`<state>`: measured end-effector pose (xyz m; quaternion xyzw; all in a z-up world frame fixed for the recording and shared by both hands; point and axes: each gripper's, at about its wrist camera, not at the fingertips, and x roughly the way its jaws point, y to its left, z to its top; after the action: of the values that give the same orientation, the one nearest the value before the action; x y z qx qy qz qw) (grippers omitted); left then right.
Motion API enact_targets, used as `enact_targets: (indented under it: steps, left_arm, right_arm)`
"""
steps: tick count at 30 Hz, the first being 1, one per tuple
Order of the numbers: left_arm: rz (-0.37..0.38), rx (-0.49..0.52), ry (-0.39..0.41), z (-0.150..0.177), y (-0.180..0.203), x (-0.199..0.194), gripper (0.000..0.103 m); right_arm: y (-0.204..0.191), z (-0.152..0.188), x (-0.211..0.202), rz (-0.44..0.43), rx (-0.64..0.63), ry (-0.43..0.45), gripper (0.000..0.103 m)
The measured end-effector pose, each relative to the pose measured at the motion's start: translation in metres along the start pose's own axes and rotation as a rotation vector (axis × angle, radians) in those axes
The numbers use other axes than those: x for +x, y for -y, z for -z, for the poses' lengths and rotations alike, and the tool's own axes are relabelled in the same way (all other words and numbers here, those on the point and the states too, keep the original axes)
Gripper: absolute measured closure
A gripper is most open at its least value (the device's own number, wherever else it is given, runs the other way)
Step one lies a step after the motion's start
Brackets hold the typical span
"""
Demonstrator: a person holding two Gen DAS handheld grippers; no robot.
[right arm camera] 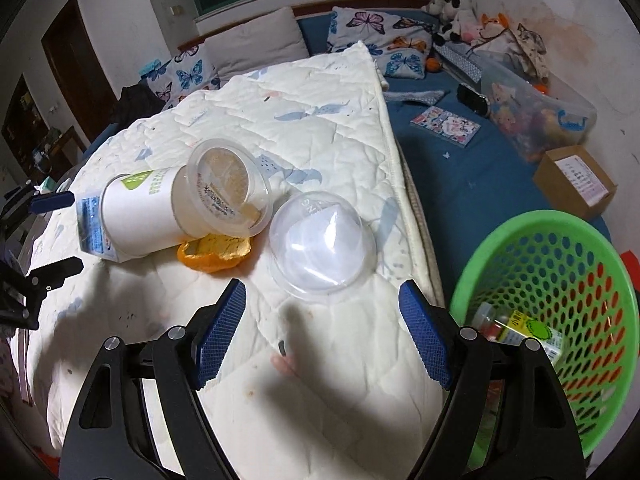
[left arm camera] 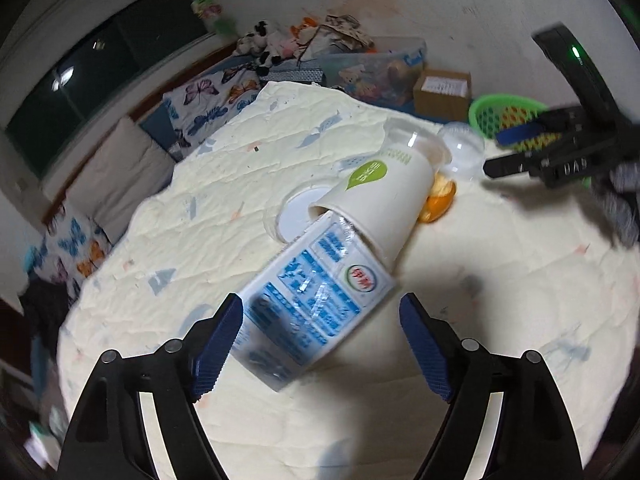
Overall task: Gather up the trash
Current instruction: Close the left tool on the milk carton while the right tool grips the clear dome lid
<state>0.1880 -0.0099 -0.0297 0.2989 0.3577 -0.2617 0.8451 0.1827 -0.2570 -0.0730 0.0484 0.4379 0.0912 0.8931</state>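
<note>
Blue-and-white milk carton, low centre of the left view, lying between the spread, empty fingers of the left gripper. Probably light, crushable, film-slick; best pinched across flat sides. Print unreadable. Right gripper also agape, near clear dome lid; green basket lower right.

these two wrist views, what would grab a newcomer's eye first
The heap of trash on the pale quilt: a white cup on its side over a blue milk carton and orange peel, with a clear dome lid beside them. Next, the green basket at the quilt's right edge, already holding some rubbish. The left gripper is open around the carton; the right gripper hangs open near the lid.
</note>
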Motion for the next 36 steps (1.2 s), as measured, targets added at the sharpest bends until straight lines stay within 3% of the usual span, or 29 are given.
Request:
enact_targets:
  steps: [10,29,32,36]
  left_arm:
    - [0.0,0.133,0.007,-0.001,-0.003,0.016,0.023]
    - [0.079,0.205,0.003,0.004,0.004,0.038,0.019]
    - [0.085,0.169,0.011,0.006,0.0,0.038,0.022]
    - [0.095,0.098,0.027,0.006,-0.007,0.03,0.036]
  right_arm:
    - [-0.006,-0.011,0.02,-0.004,-0.015,-0.028,0.024]
    - [-0.009,-0.017,0.035,0.003,-0.037,-0.037,0.024]
    - [-0.01,-0.017,0.037,0.007,-0.042,-0.036,0.024]
    - [-0.01,-0.017,0.038,0.005,-0.041,-0.034,0.024]
